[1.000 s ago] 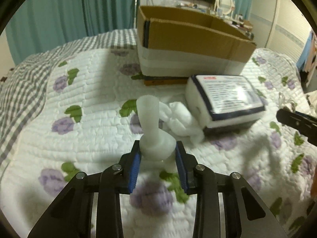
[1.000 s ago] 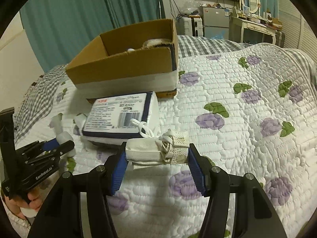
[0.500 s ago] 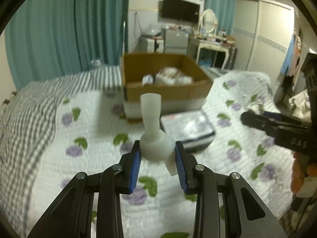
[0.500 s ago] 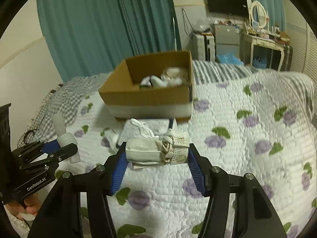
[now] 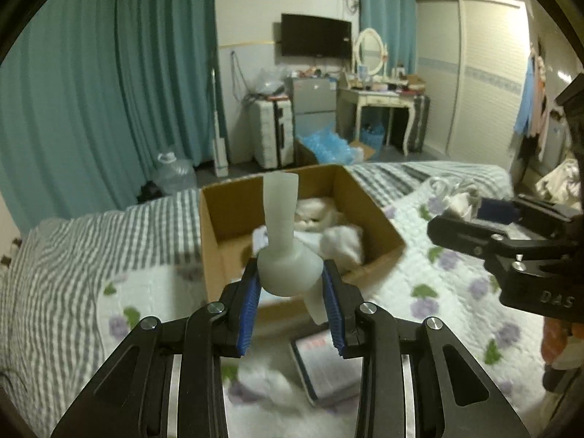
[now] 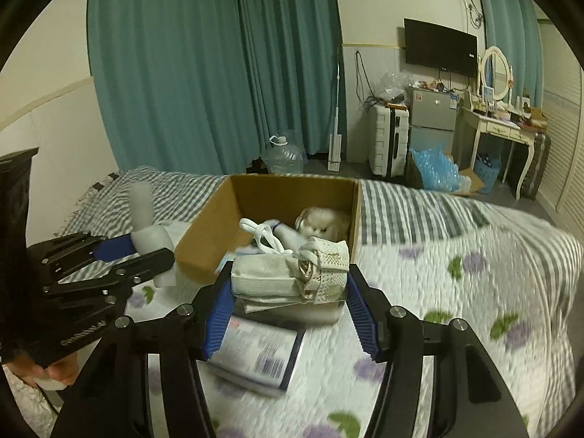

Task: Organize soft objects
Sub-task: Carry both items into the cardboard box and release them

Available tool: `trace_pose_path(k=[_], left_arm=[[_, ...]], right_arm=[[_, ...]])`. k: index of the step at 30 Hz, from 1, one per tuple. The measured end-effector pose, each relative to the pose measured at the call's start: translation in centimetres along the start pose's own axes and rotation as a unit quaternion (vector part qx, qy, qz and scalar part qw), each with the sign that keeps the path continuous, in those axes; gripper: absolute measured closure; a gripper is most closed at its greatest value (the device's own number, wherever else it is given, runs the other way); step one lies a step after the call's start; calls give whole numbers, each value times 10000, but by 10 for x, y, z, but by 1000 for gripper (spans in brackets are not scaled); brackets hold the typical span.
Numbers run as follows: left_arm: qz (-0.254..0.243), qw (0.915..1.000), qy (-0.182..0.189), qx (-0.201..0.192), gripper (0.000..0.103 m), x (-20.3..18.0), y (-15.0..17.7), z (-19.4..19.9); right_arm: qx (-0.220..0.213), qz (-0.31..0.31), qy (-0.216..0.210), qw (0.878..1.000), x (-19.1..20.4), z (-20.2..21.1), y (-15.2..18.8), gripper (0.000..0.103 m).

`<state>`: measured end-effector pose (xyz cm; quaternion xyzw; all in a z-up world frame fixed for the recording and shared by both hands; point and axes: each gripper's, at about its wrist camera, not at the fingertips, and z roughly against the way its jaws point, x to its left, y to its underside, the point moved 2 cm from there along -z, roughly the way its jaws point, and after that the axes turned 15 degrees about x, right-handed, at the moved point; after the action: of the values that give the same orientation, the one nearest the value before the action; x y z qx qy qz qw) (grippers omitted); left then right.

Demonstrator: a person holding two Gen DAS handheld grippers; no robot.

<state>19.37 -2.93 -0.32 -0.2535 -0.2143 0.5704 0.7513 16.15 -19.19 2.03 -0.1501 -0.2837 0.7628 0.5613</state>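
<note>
Soft white rubbery piece (image 5: 283,255) stays clamped in my left gripper (image 5: 291,304), cloth bundle (image 6: 292,273) in my right gripper (image 6: 288,314); both now ride higher, looking into the cardboard box (image 6: 204,233). Its blurred contents and the packet (image 6: 259,354) on the quilt (image 6: 456,292) are hard to read.

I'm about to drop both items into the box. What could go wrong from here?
The white rubbery piece is pinched only at its bulb in the left gripper, so it may swing or slip. The folded cloth bundle in the right gripper has loose straps that could snag the cardboard box rim. The grippers sit close and may collide.
</note>
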Motion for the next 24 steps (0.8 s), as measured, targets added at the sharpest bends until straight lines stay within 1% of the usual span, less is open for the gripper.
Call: trace_pose_path(k=[4,6,8,10,11,12,13,14,15,17,18,20,21,22,24], left_arm=[[-35,9999,-87,85,70,7,-23,-33],[-134,9998,-174,30,64,8,-29,-46],[-245,9991,-338,-40,64,9,-33,-59],[-336,9988,-339,-54,64,10,-35,-71],[-338,9988,-351,-47,55,11,-36,-75],[-335,9987,-383,-56,49,12,-36,-79],[-338,9985,-424,-109,35,13,-36,-83],[-324,9983,-450,-163,24,14,-35,-83],[-320,9982,-471,-196,21,14,-34,-84],[-296,9978,-541,-228,20,14,-33,-85],[-268,9977,-583,-207,20,15,-32,-85],[-199,9976,-647,-165,20,18,-31,-83],[-142,9976,-662,-159,20,20,-31,-81],[-54,9980,-602,-179,20,22,-28,-74],[76,9986,-470,-214,20,24,-27,-62]], right_arm=[[27,45,45,10000,-11,-30,-28,45],[64,46,36,10000,-14,-46,-38,45],[124,41,-1,9999,-17,-64,-46,45],[190,30,-31,9998,-21,-81,-54,45],[211,31,-44,9998,-23,-89,-57,45],[223,20,-61,9997,-25,-97,-61,45],[233,-2,-78,9997,-27,-103,-64,45],[242,-32,-87,9997,-28,-108,-66,45],[253,-63,-97,9996,-31,-113,-68,44],[258,-110,-62,9996,-34,-121,-72,30],[242,-134,-43,9996,-35,-122,-73,16],[160,-166,-76,9997,-37,-118,-73,14],[126,-199,-40,9997,-38,-114,-73,10],[105,-223,-21,9997,-40,-109,-71,7],[56,-280,13,9996,-40,-97,-70,7]])
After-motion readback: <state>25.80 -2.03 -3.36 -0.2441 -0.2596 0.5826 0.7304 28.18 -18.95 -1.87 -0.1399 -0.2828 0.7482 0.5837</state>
